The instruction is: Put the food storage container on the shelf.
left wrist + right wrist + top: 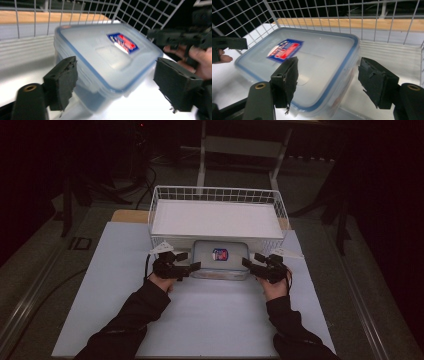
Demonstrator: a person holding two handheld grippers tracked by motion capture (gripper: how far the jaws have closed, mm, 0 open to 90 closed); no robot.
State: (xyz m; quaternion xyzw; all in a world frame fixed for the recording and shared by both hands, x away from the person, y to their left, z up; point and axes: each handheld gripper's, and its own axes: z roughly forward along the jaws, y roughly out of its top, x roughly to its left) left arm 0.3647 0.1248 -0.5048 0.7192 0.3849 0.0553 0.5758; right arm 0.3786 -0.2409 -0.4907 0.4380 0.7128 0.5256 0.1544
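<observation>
A clear plastic food container with a blue-edged lid and a red and blue label lies on the white tabletop, close against the front of a white wire basket. My left gripper is at the container's left end and my right gripper at its right end. In the left gripper view the container has one corner between the open jaws of the left gripper, with no pad pressing on it. In the right gripper view the right gripper is open, one pad over the lid, the other beside the container.
The basket's wire wall stands right behind the container, with a white liner inside. The white sheet covers the table toward the person. A wooden edge shows behind the basket. Dark floor and a stand's legs lie beyond.
</observation>
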